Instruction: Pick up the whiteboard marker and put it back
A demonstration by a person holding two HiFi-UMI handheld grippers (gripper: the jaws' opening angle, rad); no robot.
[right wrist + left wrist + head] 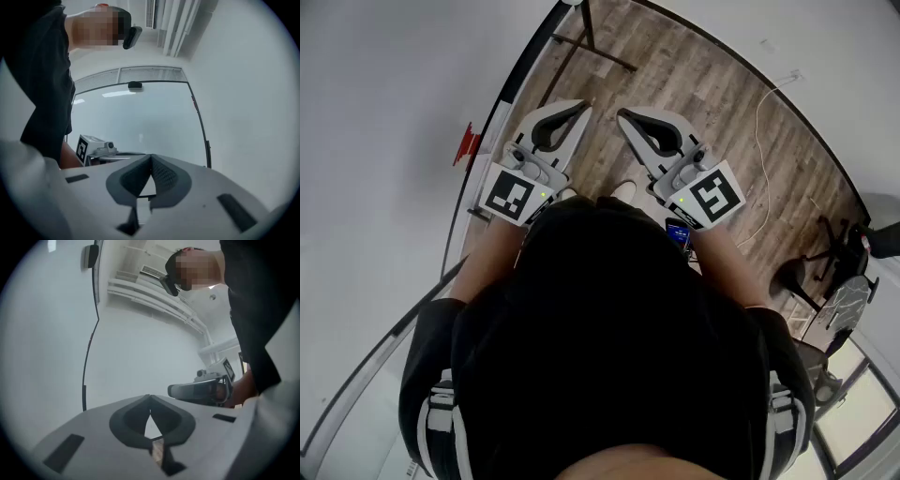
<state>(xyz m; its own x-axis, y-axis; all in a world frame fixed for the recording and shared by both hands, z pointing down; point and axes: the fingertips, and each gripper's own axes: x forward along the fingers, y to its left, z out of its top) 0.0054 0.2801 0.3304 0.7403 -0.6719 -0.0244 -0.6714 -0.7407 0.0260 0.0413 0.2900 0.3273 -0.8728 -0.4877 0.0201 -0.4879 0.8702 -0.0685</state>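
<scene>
I cannot make out a whiteboard marker with certainty. A small red thing [467, 142] sits at the black frame of the whiteboard [384, 141] on the left; what it is I cannot tell. My left gripper [580, 109] is held out level in front of the person, fingertips touching, nothing between them. My right gripper [624, 115] is beside it, also shut and empty. The left gripper view shows its own tips [150, 397] meeting, with the right gripper [206, 387] off to the side. In the right gripper view the tips [151, 156] meet against the whiteboard, and the left gripper [96, 149] shows at the left.
Wooden floor [703, 94] lies below the grippers. A white cable [761, 141] trails across it. Black stand legs [591, 47] are at the top, and a black chair [825, 262] stands at the right. The whiteboard's black frame [202, 126] runs along the right in the right gripper view.
</scene>
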